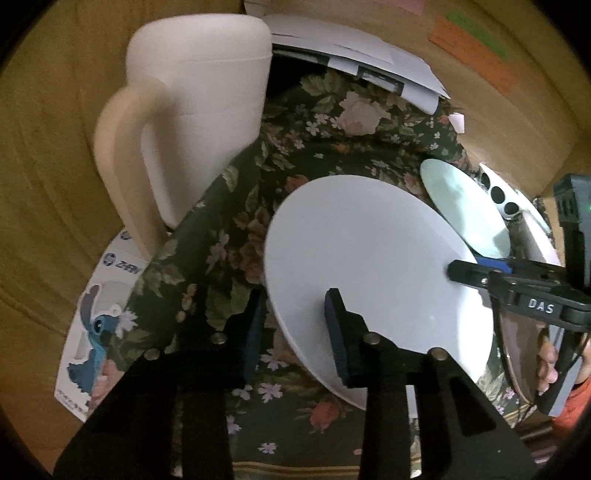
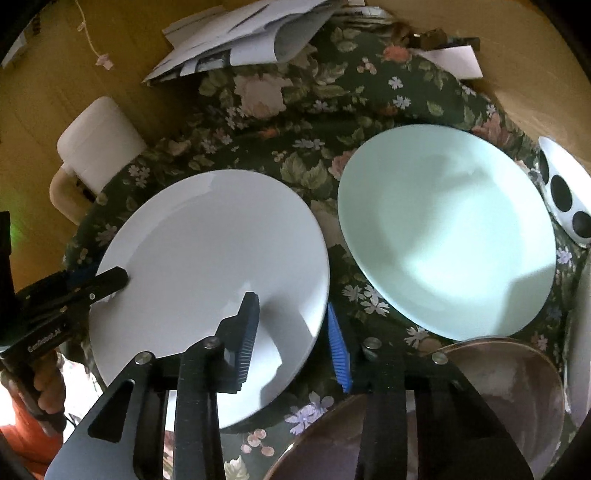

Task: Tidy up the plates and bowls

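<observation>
A large white plate [image 1: 369,258] [image 2: 207,258] lies on a dark floral cloth [image 2: 295,129]. My left gripper [image 1: 295,299] straddles its left rim, one finger on top of the plate and the other under the edge, shut on it. My right gripper [image 2: 291,301] clamps the opposite rim the same way. Each gripper shows in the other's view: the right one [image 1: 456,271] at the plate's far edge, the left one [image 2: 110,280] likewise. A mint-green plate [image 2: 443,229] [image 1: 465,214] sits just beyond the white one, apart from it.
A white jug [image 1: 195,110] [image 2: 99,144] stands at the cloth's left edge. Papers [image 2: 251,33] lie at the back. A black-dotted white dish [image 2: 561,195] and a brown bowl [image 2: 498,398] sit to the right. A cartoon sticker card [image 1: 96,325] lies on the wooden table.
</observation>
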Demonstrator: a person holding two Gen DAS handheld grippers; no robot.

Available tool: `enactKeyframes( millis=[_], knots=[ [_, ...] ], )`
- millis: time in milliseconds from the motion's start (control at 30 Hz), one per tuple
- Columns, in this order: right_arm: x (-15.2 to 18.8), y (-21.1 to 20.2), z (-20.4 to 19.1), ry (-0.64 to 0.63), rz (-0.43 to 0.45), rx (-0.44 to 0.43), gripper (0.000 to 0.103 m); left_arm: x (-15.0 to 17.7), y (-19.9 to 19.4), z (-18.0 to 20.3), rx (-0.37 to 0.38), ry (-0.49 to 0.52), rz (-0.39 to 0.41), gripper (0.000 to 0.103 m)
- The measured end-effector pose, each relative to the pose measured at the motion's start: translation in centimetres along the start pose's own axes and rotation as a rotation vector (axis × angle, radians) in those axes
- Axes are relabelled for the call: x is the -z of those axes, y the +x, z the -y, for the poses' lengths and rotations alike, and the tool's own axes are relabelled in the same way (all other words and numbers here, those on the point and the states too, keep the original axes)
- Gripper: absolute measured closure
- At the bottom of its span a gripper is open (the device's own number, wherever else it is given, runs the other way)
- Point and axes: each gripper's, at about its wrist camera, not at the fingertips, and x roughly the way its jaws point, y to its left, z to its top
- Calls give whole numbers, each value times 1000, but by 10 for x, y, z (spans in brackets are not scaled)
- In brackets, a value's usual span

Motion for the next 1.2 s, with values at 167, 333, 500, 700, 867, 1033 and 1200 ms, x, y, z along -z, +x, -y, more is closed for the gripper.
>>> enactKeyframes(
  millis=[167,333,500,700,867,1033,1200],
  knots=[
    [-4,4,-6,-11,-13,12,67,1,2,3,8,4,-4,71],
    [-4,6,-8,-2,-12,18,66,0,1,8,-16,39,2,71],
    [-3,4,-4,32,-2,-3,67,1,0,6,-7,38,2,71],
    [5,-3,-8,20,19,-1,67,0,-9,8,-21,46,26,71],
    [12,-17,-7,26,49,-14,67,-1,-18,10,-6,40,39,70],
    [17,-31,-8,28,84,-3,67,-2,-28,20,0,55,61,71],
    [24,-49,-7,33,126,9,67,-4,-38,31,18,65,81,70]
  ],
)
